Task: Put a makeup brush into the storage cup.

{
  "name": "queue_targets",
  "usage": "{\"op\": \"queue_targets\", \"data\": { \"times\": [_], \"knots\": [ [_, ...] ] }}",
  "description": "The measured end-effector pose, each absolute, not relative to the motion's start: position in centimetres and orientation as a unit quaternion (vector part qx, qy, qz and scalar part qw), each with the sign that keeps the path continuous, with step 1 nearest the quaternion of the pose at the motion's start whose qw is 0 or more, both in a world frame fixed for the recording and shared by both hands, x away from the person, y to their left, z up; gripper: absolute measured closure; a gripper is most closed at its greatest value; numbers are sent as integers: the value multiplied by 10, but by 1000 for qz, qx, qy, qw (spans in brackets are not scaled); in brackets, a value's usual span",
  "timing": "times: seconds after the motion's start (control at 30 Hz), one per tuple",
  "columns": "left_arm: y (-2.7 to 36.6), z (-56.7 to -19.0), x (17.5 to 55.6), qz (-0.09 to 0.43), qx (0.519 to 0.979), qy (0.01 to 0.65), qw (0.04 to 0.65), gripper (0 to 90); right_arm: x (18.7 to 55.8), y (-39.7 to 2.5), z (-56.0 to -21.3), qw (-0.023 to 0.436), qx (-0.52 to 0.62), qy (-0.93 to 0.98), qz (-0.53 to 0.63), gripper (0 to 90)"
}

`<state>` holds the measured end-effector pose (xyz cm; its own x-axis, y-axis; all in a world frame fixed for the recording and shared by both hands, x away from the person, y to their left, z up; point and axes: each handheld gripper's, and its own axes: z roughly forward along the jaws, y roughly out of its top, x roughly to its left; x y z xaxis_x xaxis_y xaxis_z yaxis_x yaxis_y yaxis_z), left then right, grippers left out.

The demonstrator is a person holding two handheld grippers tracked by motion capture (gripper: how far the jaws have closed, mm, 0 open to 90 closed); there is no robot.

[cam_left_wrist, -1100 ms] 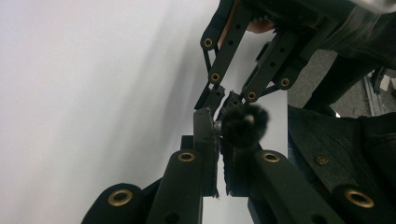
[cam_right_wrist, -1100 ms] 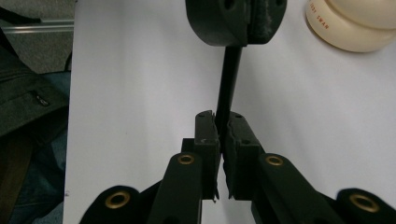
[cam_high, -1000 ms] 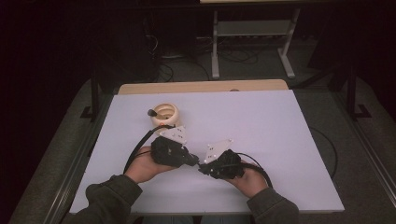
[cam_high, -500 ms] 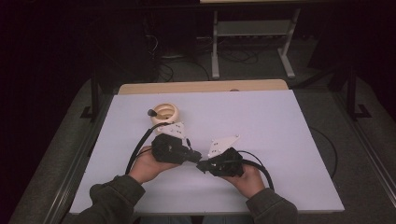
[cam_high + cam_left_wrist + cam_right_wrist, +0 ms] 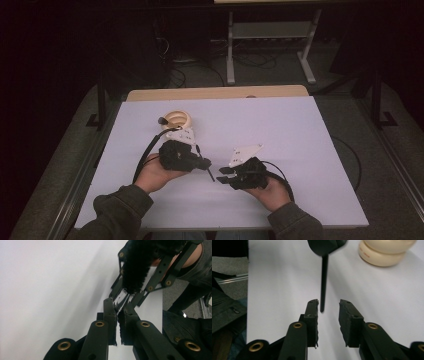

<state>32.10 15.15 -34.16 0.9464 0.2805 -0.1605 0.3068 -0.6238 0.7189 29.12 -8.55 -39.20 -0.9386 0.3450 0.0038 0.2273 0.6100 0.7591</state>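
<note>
2 grippers are meeting low over the white table point(image 5: 300, 150): the left gripper point(image 5: 206, 165) is pinching a thin black stick point(image 5: 323, 285) whose tip is hanging between the right gripper's point(image 5: 329, 307) spread jaws.

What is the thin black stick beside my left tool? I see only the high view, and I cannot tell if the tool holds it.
Observer: In the left gripper view, the left tool has its jaws almost together, with something thin and glossy pinched at their tips.
Operator: Where does the free end go?
Observer: In the right gripper view, the thin black stick ends between the open jaws of the right tool and touches neither.
Operator: And the cream ring?
Observer: Seen close, the cream ring-shaped roll looks like two stacked layers, with small reddish print on the lower one.
</note>
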Motion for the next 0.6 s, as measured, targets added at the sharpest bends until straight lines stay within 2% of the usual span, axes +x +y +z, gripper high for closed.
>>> {"op": "queue_targets", "data": {
  "times": [0.23, 0.6],
  "knots": [
    [158, -342, 327, -13, 900, 175, 400, 850, 292, -100, -389, 74, 189, 885, 419, 589],
    [166, -342, 334, -9, 896, 192, 401, 850, 293, -115, -387, 80, 213, 877, 424, 534]
  ]
}}
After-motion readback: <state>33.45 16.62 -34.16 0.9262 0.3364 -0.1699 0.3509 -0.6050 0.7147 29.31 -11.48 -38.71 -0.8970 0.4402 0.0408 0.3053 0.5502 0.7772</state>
